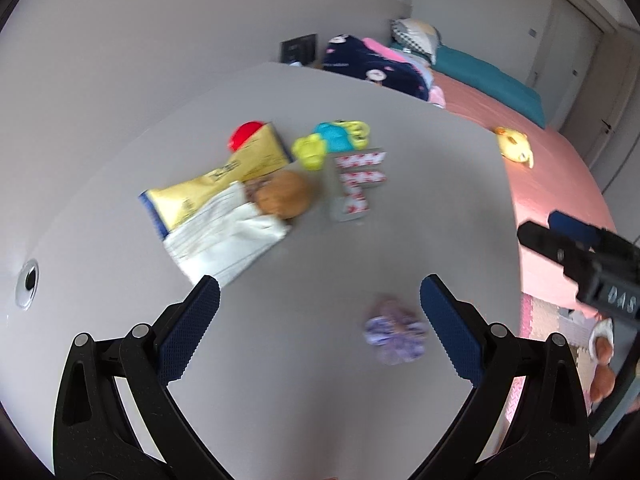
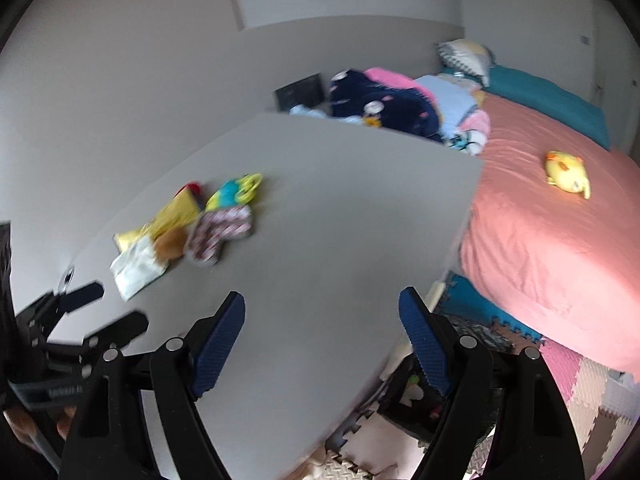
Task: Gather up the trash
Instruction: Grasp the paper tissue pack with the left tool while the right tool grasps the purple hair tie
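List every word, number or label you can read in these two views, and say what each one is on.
"DAS": raised letters on the black body of the right gripper, seen from the left wrist view.
Yellow foil snack bag: dark print, too blurred to read.
White paper wrapper: faint lines, unreadable.
Red-and-white patterned packets: unreadable.
Left gripper body label: blurred, unreadable.

"DAS" in pale letters on right tool (image 1: 538, 236) body, other print blurred

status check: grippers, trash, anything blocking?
Left gripper open, empty, over the table. Right gripper open, empty. Purple crumpled wrapper nearest, between the left fingers, untouched. Trash pile farther back; nothing blocking.
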